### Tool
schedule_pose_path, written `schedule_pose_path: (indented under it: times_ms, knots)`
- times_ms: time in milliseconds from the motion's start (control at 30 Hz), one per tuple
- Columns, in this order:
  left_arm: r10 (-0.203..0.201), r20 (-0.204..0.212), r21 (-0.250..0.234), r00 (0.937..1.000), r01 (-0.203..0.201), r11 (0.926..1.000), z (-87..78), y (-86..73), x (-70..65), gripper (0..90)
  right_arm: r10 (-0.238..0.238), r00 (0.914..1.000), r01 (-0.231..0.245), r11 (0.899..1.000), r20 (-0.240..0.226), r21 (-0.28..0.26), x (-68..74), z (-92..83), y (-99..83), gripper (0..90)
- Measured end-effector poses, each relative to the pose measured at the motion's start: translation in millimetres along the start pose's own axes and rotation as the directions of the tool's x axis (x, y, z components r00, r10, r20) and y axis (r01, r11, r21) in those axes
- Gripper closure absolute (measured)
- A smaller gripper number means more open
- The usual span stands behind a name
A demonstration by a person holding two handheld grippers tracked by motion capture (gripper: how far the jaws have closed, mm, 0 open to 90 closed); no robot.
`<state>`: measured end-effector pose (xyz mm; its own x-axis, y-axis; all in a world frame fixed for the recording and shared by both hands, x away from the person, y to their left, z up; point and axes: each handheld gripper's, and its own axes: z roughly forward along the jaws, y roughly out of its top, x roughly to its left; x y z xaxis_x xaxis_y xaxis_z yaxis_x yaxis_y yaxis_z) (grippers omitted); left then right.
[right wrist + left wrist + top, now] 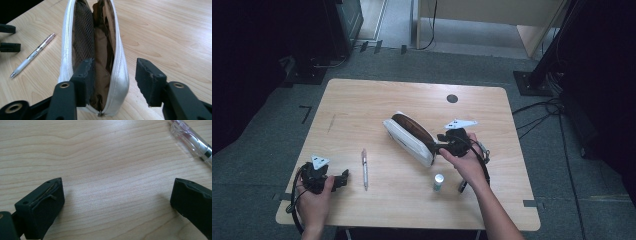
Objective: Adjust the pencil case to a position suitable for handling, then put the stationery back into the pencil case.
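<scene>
A white zip pouch (pixel 409 137) with a brown lining lies unzipped near the table's middle, its mouth gaping (pixel 120 62). My right gripper (pixel 443 144) is at the pouch's near end. In the right gripper view its jaws (pixel 115 65) stand apart: one jaw sits inside the pouch, the other outside it, and the white side wall between them is not pinched. My left gripper (pixel 343 178) rests on the table at the front left, open (pixel 117 197) with bare wood between its jaws. A clear pen (pixel 365 170) lies just right of it (pixel 192 141), also in the right gripper view (pixel 32 56).
A small white cylinder with a green cap (pixel 438 181) stands upright near the front edge, beside my right forearm. A dark round hole (pixel 452 98) sits at the table's far side. The other gripper's jaws (pixel 7 37) show at that view's left edge.
</scene>
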<state>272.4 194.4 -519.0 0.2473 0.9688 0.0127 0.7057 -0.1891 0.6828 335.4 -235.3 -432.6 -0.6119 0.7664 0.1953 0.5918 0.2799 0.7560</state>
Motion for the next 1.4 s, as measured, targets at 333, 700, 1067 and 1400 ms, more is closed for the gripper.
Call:
schedule_pose_path:
  times_ms: [333, 700, 1067, 1400]
  knots:
    - [0.000, 0.000, 0.001, 1.0000, 0.000, 1.0000, -0.1, 0.0, 0.0, 0.0, 0.017, 0.9998, -0.017, 0.998, 0.011, -0.055, 4.6, -32.7, -11.8, 39.9]
    - [0.000, 0.001, 0.001, 1.0000, 0.000, 1.0000, -0.1, 0.0, -0.1, 0.0, 0.026, 0.9997, -0.025, 0.994, 0.004, -0.110, 13.7, -62.4, -26.0, 39.8]
    - [0.000, 0.002, 0.000, 1.0000, 0.000, 1.0000, -0.1, 0.0, -0.2, 0.0, 0.037, 0.9991, -0.040, 0.989, -0.022, -0.141, 18.9, -73.8, -41.2, 40.2]
    - [0.000, 0.002, -0.001, 1.0000, 0.000, 1.0000, 0.0, 0.0, -0.3, 0.0, 0.035, 0.9981, -0.043, 0.986, -0.052, -0.159, 34.5, -77.0, -58.4, 46.4]
